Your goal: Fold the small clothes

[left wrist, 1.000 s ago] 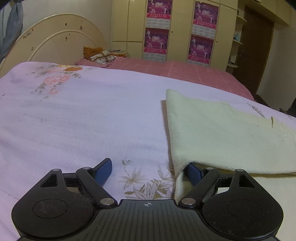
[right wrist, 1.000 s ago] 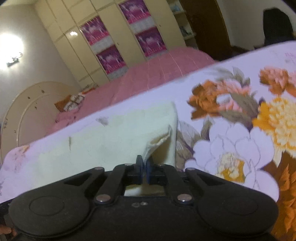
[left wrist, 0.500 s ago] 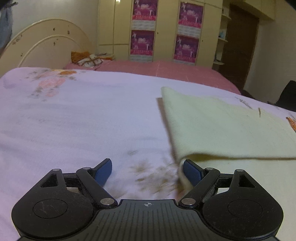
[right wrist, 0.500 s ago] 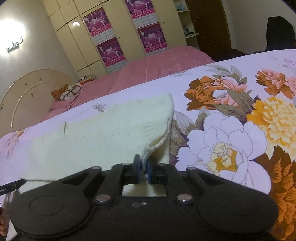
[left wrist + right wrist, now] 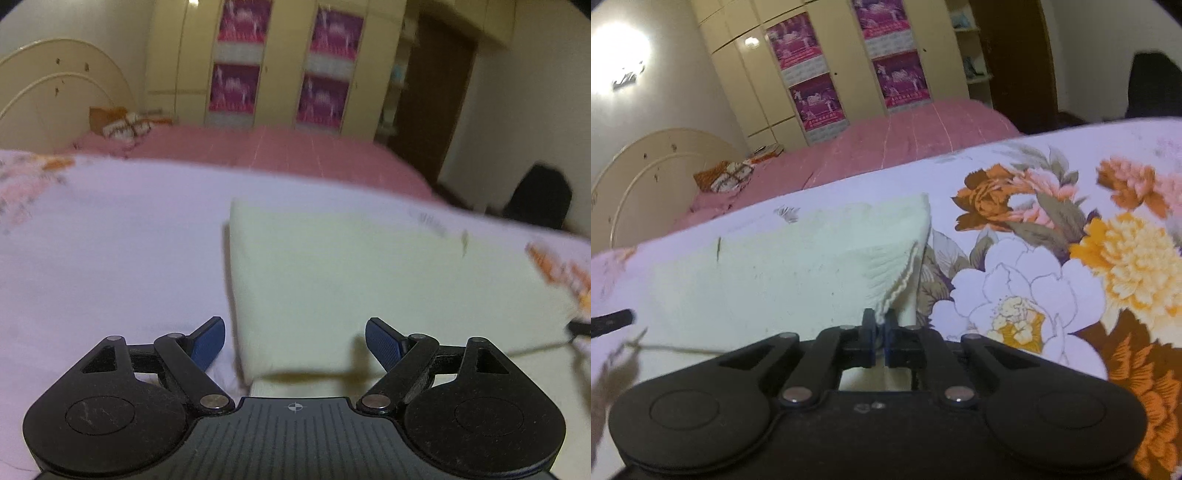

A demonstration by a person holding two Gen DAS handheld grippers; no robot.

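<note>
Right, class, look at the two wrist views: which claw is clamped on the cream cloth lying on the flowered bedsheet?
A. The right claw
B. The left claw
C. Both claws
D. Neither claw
A: the right claw is pinched shut on a corner of the cream cloth, while the left claw stands wide open above the cloth's edge, gripping nothing.

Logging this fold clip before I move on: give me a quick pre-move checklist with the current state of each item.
1. Right hand-held gripper shut on the cream cloth corner: ok.
2. Left hand-held gripper gripping its corner: not ok, jaws wide open, nothing pinched.
3. Cloth edge lies between the left fingers: ok.
4. Folded layer flat, no bunching: ok across the middle; ruffled at the right corner.
5. Floral bedsheet beside the cloth clear: ok.
6. Lower layer aligned: cannot tell.
</note>
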